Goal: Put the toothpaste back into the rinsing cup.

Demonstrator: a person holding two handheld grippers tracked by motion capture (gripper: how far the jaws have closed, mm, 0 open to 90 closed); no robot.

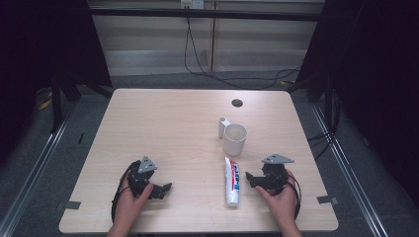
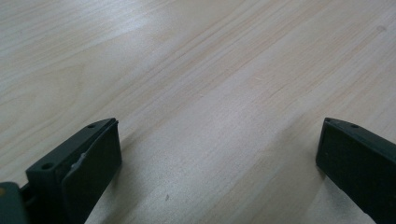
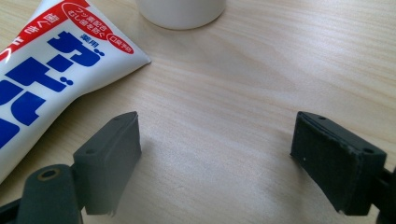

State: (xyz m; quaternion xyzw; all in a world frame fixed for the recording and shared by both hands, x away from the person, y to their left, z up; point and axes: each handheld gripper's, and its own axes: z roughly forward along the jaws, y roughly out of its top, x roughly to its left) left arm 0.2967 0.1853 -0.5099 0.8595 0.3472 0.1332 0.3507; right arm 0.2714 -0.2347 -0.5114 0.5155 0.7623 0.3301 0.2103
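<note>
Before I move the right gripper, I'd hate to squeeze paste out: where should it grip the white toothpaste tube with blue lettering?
Probably across the white toothpaste tube near its capped end, coming from its right side: it lies flat, lengthwise, beside the open right gripper.

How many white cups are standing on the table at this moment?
1. The white cup stands upright right of the table's middle, beyond the far end of the toothpaste tube. A small white piece stands just behind it; what that piece is I cannot tell.

One toothpaste tube, one white mug and one small white cylinder are counted on one table. Two grippers are held: the left gripper and the right gripper.
</note>
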